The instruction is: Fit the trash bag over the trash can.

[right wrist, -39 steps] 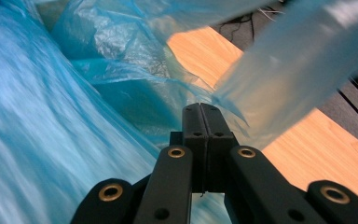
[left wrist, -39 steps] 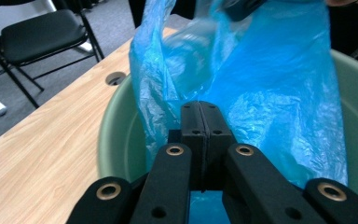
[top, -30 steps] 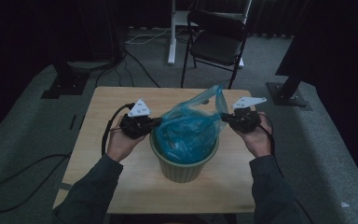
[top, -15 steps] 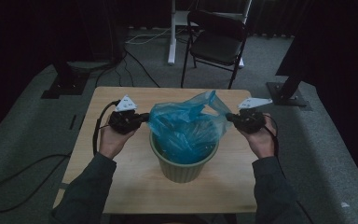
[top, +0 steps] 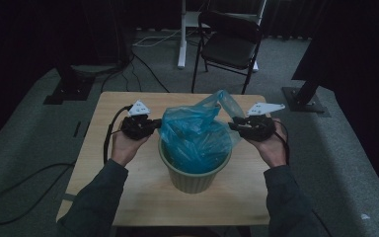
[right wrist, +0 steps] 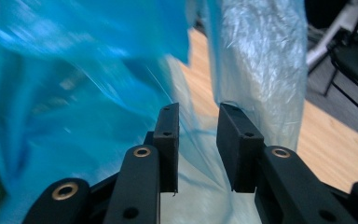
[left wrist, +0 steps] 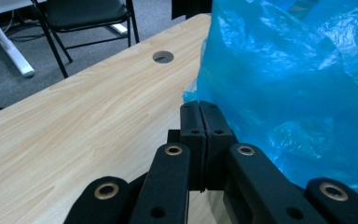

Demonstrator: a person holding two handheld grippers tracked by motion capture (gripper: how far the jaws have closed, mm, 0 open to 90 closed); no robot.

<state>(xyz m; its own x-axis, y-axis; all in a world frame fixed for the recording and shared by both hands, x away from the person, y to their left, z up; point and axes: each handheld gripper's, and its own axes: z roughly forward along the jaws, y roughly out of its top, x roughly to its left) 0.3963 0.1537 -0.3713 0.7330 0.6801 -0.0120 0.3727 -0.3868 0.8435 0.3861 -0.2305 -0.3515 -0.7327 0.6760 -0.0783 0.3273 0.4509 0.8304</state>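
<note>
A blue plastic bag (top: 192, 133) lines a pale green bin (top: 193, 178) in the middle of the wooden table (top: 143, 197). My left gripper (top: 153, 126) is at the bag's left edge. In the left gripper view its jaws (left wrist: 200, 105) are pressed together, with the bag's rim (left wrist: 284, 84) at their tips. My right gripper (top: 233, 126) is at the bag's right side. Its jaws (right wrist: 198, 112) have just been opening and stand apart, with loose bag film (right wrist: 256, 60) between them and the pads not pressing on it.
A black folding chair (top: 229, 44) and a white desk leg (top: 181, 39) stand on the grey floor beyond the table's far edge. The tabletop has a round cable hole (left wrist: 163, 57). Cables (top: 10, 187) trail over the floor at the left.
My left hand has moved left, away from the bin, drawing the bag's rim outward. The bag's mouth has spread wider over the bin. The right hand has stayed in place.
</note>
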